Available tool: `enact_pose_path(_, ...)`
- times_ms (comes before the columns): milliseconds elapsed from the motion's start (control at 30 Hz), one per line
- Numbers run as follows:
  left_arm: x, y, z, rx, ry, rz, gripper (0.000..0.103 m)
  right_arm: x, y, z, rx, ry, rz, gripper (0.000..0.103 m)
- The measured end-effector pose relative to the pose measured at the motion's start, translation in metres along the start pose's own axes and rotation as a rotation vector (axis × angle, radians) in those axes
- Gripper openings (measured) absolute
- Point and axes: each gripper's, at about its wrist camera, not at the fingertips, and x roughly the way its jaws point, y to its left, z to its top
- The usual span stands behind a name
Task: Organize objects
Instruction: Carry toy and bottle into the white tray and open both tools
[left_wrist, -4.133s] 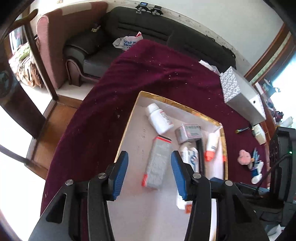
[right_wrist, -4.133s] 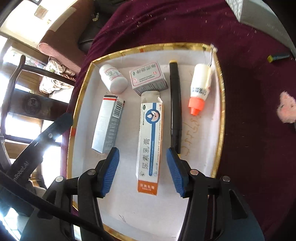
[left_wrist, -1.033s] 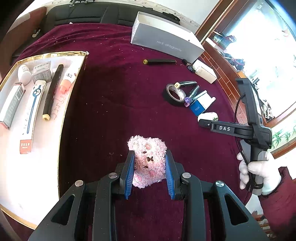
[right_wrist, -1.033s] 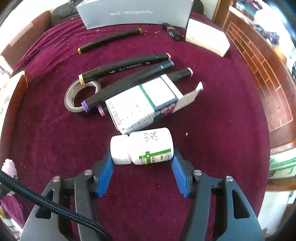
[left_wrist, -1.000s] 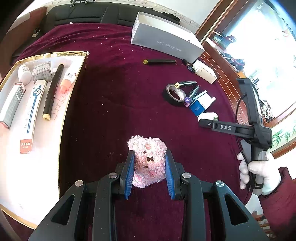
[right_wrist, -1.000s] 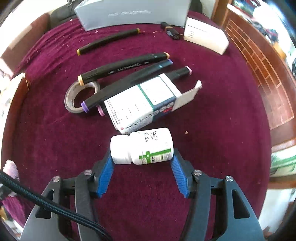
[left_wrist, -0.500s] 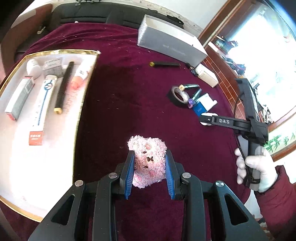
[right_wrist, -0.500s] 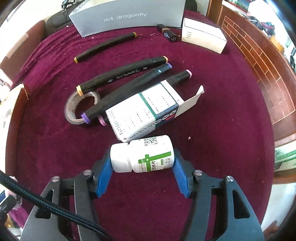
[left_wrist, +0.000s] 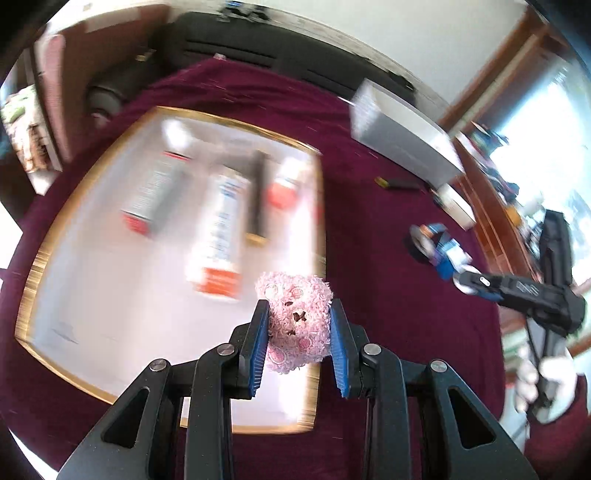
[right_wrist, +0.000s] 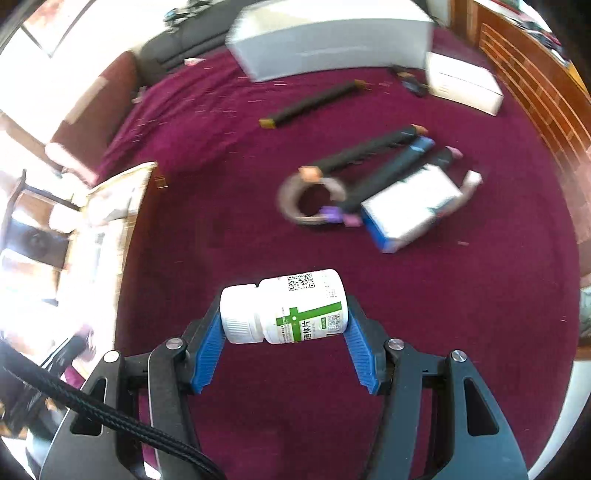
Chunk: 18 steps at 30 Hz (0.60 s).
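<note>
My left gripper (left_wrist: 298, 332) is clamped on the pink plush bear (left_wrist: 295, 321), low centre of the left wrist frame, over the right edge of the gold-rimmed tray (left_wrist: 55, 229); the boxes and tubes in the tray are blurred. My right gripper (right_wrist: 283, 325) squeezes a white pill bottle (right_wrist: 284, 306) end to end, lying sideways at lower centre, above the maroon cloth (right_wrist: 443, 314). Markers, a tape ring (right_wrist: 310, 201) and a medicine box (right_wrist: 408, 208) lie upper right.
</note>
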Motion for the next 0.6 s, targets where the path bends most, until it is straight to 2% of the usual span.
enact_pose_path(133, -0.009, 0.039, 0.023, -0.005, -0.013, 0.076, 0.026, 0.009, 0.048, 0.001, -0.036, 0.026, 0.073, 0.059)
enact_pose_path(300, 0.002, 0.075, 0.036, 0.003, 0.013, 0.140, 0.026, 0.029, 0.113, 0.001, -0.119, 0.055, 0.111, 0.060)
enact_pose_path(433, 0.024, 0.100, 0.043, 0.007, 0.063, 0.164, 0.026, 0.049, 0.153, 0.000, -0.168, 0.090, 0.124, 0.060)
enact_pose_path(600, 0.040, 0.115, 0.060, 0.022, 0.083, 0.162, 0.026, 0.072, 0.186, -0.003, -0.206, 0.124, 0.116, 0.060)
